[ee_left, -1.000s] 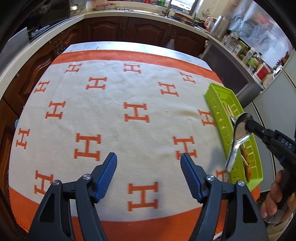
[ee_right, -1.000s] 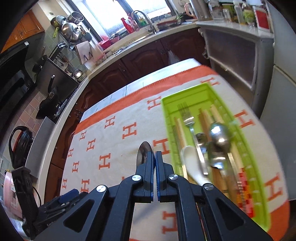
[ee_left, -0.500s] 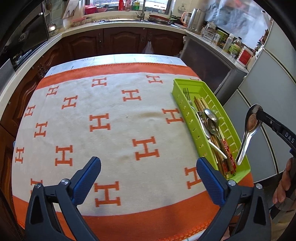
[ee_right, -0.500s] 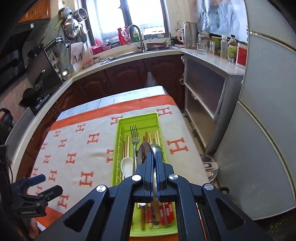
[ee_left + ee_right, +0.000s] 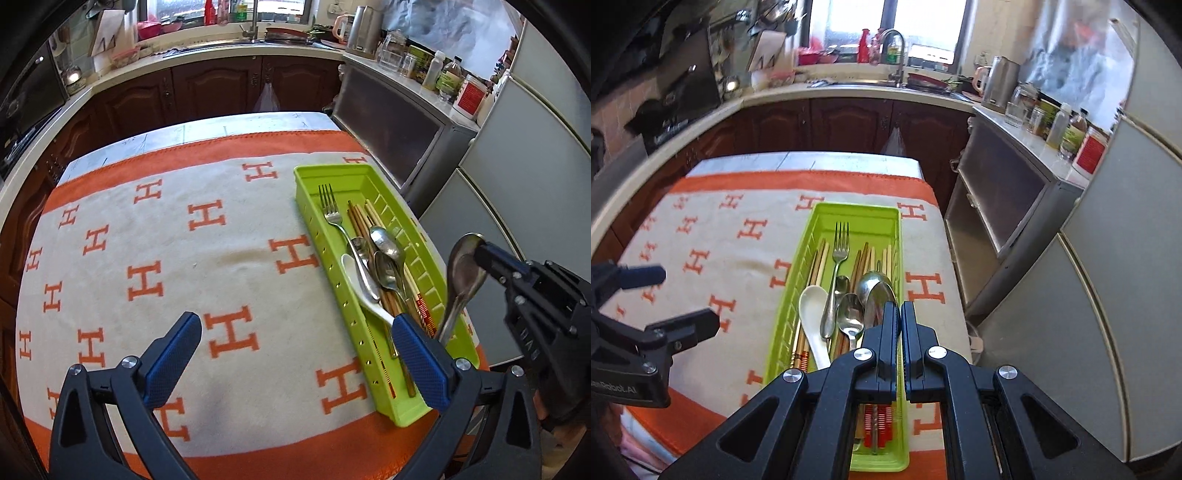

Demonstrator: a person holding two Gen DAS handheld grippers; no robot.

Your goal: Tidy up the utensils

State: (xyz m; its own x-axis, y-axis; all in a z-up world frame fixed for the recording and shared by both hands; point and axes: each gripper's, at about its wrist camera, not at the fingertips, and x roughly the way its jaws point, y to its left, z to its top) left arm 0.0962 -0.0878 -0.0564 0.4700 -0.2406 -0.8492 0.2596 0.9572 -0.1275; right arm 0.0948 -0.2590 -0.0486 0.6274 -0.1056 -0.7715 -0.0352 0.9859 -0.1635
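Note:
A lime green utensil tray [image 5: 334,173] [image 5: 857,212] lies on the right side of the orange-and-white towel. It holds a fork [image 5: 330,210] [image 5: 839,247], chopsticks [image 5: 818,262], a white ceramic spoon [image 5: 360,286] [image 5: 812,306] and metal spoons [image 5: 384,243] [image 5: 849,314]. My right gripper [image 5: 900,314] [image 5: 484,254] is shut on a metal spoon [image 5: 463,273] [image 5: 877,295] by its bowl, handle hanging down over the tray's near end. My left gripper [image 5: 295,339] is open and empty above the towel, left of the tray.
The towel [image 5: 166,258] covers a small table with its right edge just past the tray. A grey cabinet [image 5: 399,125] and a fridge [image 5: 517,155] stand to the right. Dark wood kitchen counters [image 5: 221,85] wrap around behind.
My right gripper has carried the metal spoon over the tray and lowered it toward the near end. My left gripper has drawn back and shifted toward the tray, still open.

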